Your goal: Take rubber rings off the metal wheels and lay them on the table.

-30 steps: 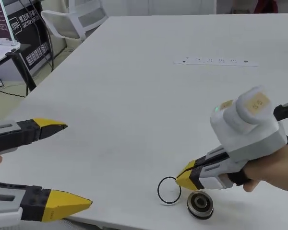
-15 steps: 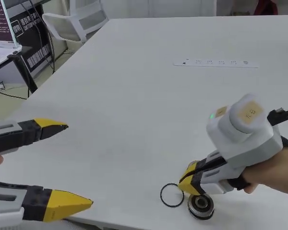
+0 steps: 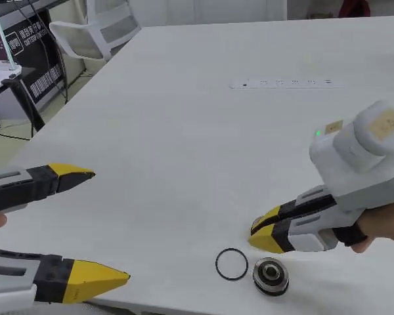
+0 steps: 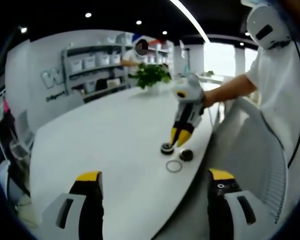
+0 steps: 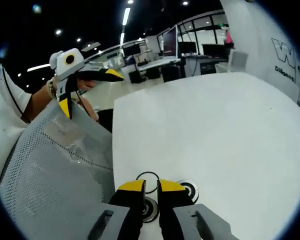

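A black rubber ring (image 3: 232, 264) lies flat on the white table (image 3: 203, 131), off its wheel. On that showing the task is under way but not finished. A metal wheel (image 3: 271, 275) sits just beside the ring without touching it. A second wheel (image 4: 166, 148) stands near the ring, at the tips of the right hand-held gripper (image 3: 253, 236). Whether either wheel still carries a ring is too small to tell. The right hand-held gripper, clenched with nothing seen between its jaws, hangs just beyond the ring. The left hand-held gripper (image 3: 88, 226), well apart from the ring, is spread wide and empty. A large "W" (image 4: 49, 78) marks the far wall. The barcoded sign (image 3: 46, 77), far from the ring past the table edge, cannot be read.
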Demonstrator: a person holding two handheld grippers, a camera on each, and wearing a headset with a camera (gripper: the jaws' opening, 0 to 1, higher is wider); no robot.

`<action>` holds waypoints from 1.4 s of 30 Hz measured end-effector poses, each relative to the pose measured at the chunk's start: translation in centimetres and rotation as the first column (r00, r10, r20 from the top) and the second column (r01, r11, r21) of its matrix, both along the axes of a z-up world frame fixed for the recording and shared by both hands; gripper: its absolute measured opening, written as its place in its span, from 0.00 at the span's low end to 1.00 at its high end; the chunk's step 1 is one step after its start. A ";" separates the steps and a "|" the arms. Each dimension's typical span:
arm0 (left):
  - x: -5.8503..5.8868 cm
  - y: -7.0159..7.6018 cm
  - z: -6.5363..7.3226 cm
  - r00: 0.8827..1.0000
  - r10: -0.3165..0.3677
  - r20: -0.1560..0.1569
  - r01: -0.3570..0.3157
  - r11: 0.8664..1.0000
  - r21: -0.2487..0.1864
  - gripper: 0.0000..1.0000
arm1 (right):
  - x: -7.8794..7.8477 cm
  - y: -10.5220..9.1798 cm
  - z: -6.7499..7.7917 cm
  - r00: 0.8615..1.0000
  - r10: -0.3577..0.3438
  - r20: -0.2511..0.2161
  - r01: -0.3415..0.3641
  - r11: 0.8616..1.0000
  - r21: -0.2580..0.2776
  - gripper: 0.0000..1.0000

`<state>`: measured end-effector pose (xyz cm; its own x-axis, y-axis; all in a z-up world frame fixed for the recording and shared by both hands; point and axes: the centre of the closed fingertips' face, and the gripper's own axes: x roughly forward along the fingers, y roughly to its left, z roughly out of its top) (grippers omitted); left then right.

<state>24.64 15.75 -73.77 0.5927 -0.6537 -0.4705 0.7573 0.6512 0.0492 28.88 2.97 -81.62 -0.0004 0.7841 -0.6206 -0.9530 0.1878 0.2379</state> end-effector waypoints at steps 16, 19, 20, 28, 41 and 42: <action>1.4 -3.5 0.9 0.994 -0.108 0.030 0.107 0.994 0.034 0.80 | 0.1 -4.9 0.3 0.996 -0.087 0.022 0.086 0.996 0.035 0.22; 1.7 -4.3 1.0 0.990 -0.132 0.039 0.130 0.991 0.039 0.80 | -0.2 -5.5 -0.4 0.996 -0.089 0.015 0.089 0.996 0.026 0.25; 1.7 -4.6 1.0 0.989 -0.140 0.039 0.138 0.990 0.040 0.79 | -0.3 -5.8 -0.8 0.996 -0.088 0.021 0.088 0.996 0.020 0.26; 2.2 -6.9 0.8 0.973 -0.227 0.033 0.223 0.971 0.083 0.79 | -1.2 -6.3 -2.5 0.997 -0.067 0.028 0.067 0.998 0.006 0.30; 2.4 -11.5 -0.4 0.936 -0.353 -0.001 0.352 0.933 0.075 0.70 | -2.0 -5.9 -3.4 0.998 -0.067 0.012 0.067 0.997 0.033 0.31; 2.3 -12.1 -0.7 0.931 -0.366 -0.004 0.365 0.928 0.077 0.69 | -2.1 -5.9 -3.4 0.998 -0.068 0.012 0.067 0.997 0.035 0.31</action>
<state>26.99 3.68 -74.45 0.3241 -0.7891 -0.5218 0.9414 0.3232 0.0960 26.82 -2.94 -85.03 0.0609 0.8030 -0.5928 -0.9414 0.2435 0.2332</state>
